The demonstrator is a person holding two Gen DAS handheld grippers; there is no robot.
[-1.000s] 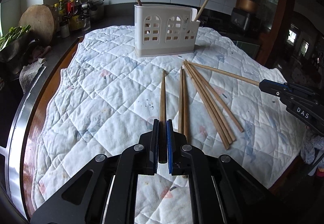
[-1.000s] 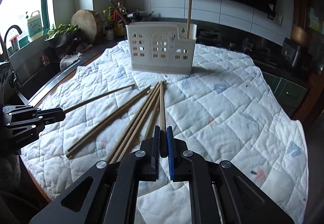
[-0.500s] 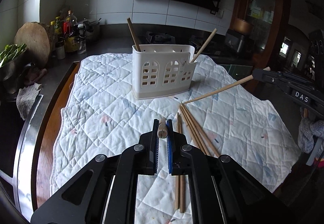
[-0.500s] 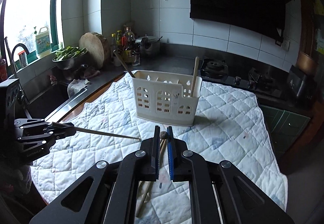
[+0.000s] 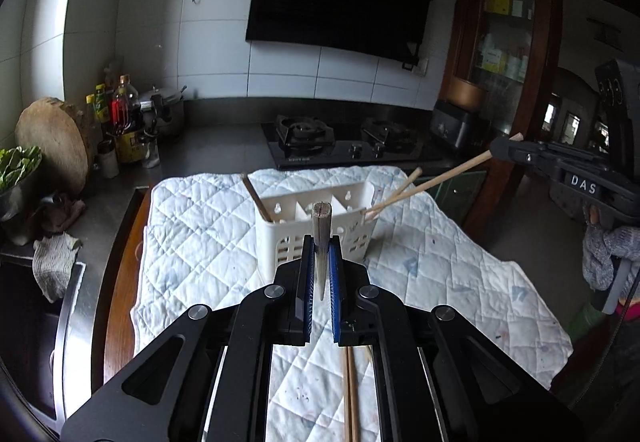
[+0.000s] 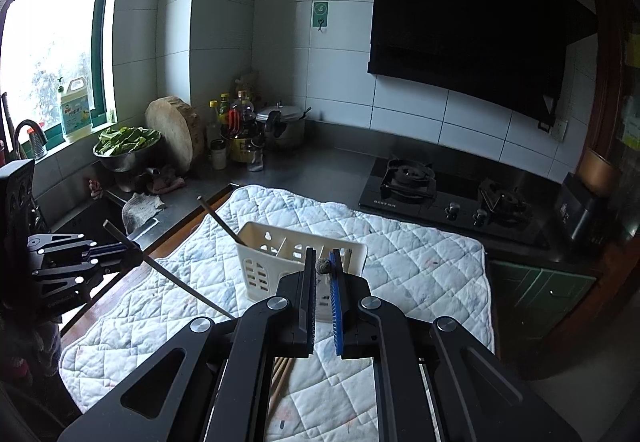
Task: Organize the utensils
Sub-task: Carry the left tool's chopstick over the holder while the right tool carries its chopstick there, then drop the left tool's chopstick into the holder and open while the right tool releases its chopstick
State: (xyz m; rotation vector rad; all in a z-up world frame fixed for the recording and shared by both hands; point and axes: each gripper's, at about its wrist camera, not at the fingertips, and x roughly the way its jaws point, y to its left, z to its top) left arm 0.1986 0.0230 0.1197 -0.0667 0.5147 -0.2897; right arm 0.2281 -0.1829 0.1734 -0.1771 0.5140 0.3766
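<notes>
Both chopsticks lifted — each gripper (image 5: 320, 274) (image 6: 322, 282) clamps one; caddy (image 5: 316, 230) below.

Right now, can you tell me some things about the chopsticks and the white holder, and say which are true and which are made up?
1. Each tool holds a chopstick. True: the left tool is shut on one chopstick, and the right tool on another chopstick.
2. The white holder is lying on its side. False: it stands upright on the quilted cloth.
3. The holder already has chopsticks in it. True: a dark one leans in its left end.
4. The cloth is plain red. False: it is white.
5. Some chopsticks on the cloth are still waiting. True.
</notes>
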